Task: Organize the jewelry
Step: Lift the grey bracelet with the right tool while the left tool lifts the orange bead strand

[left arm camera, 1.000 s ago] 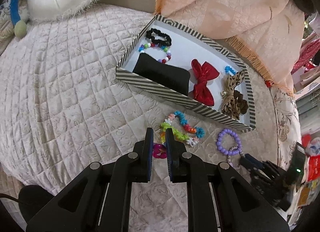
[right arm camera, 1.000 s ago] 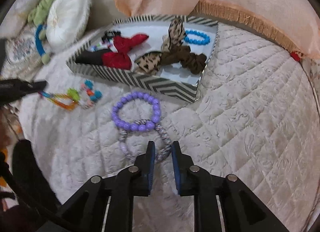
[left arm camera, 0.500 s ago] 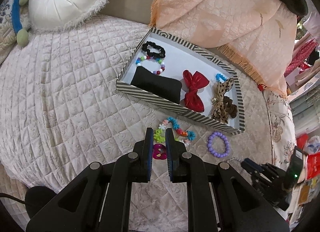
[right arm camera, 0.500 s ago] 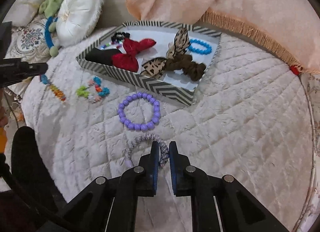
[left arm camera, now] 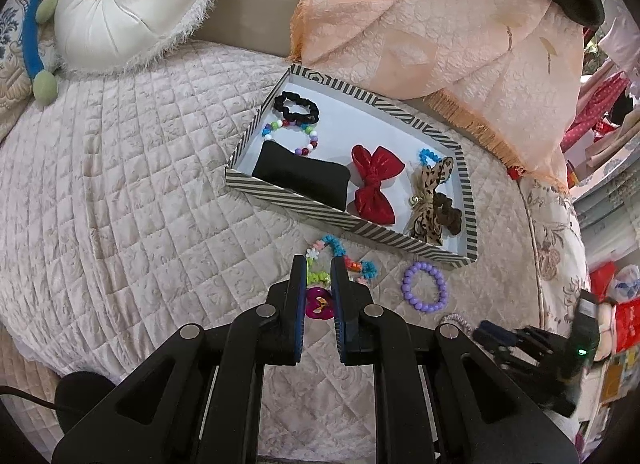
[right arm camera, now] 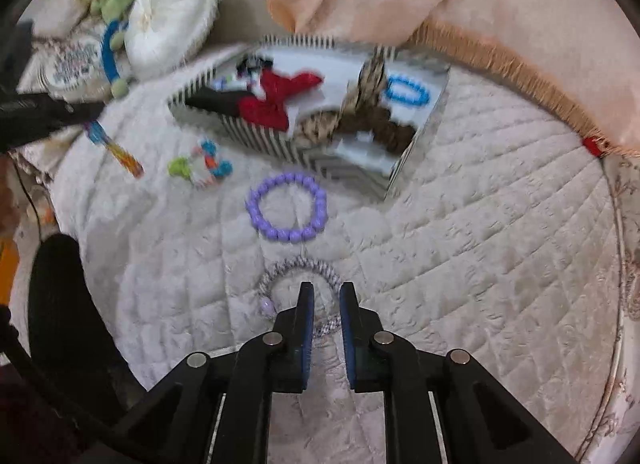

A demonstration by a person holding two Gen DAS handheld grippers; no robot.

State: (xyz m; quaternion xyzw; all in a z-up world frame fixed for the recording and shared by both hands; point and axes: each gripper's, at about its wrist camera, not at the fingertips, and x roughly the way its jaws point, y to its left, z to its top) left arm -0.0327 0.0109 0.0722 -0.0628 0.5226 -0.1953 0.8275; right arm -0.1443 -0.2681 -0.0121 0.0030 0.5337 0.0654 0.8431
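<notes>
on a quilted bedspread (left arm camera: pixel 120 224), the left gripper (left arm camera: pixel 319 272) pinches a colourful bead string (right arm camera: pixel 116 148); the right gripper (right arm camera: pixel 326 296), jaws narrow and opening, straddles a soft, light, limp lilac hair tie (right arm camera: pixel 280 270), best pinched across its band, near the striped tray (left arm camera: pixel 468 200).

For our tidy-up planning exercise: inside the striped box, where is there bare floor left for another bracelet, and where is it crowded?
Bare white floor lies along the far wall of the striped cardboard box, between the black fabric scrunchie and the blue beaded bracelet. The near side is crowded: black cushion, red satin bow, leopard-print scrunchie.
</notes>
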